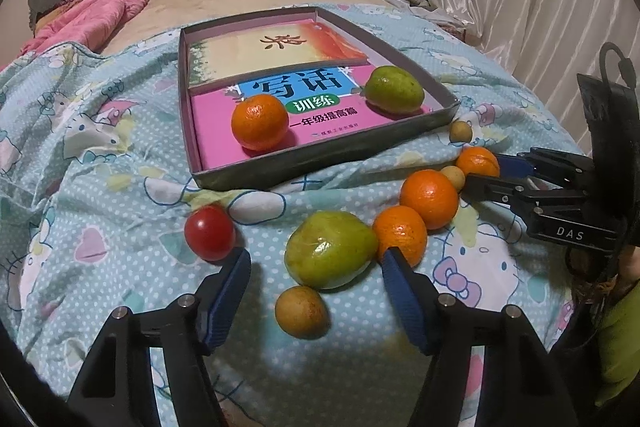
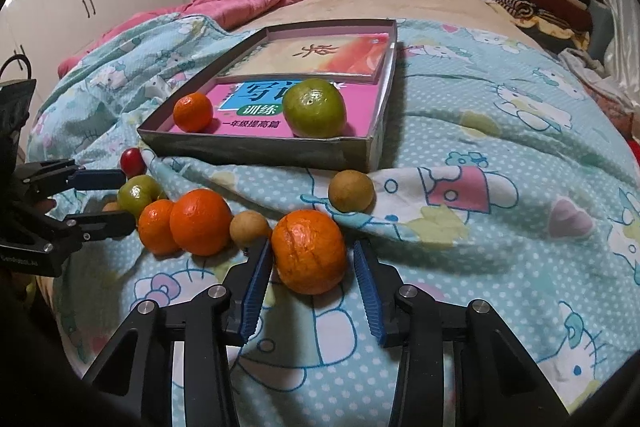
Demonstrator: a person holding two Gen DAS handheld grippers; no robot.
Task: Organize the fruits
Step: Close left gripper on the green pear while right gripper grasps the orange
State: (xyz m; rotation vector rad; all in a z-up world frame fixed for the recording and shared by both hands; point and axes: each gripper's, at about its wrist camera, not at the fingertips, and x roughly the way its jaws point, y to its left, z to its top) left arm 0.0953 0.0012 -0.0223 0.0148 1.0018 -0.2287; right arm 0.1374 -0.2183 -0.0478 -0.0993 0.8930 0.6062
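Risk: my right tongs (image 2: 314, 265), apart, bracket scarred round orange tangerine (image 2: 309, 251); small tan longan (image 2: 250, 229) beside could snag. Left tongs (image 1: 316, 267) apart.

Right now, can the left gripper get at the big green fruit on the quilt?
Probably yes. The left gripper is open, with the green fruit between its fingertips. An orange crowds one side, and a small brown fruit sits just in front.

Box (image 1: 320, 163) at 12 o'clock, open, holds 1 orange (image 1: 260, 122) and 1 green fruit (image 1: 395, 89) on pink books. On the quilt – a green fruit (image 1: 330, 254), tomato (image 1: 209, 233) at 9, brown longan (image 1: 301, 311) at 6, three oranges (image 1: 429, 199) strung toward 2.
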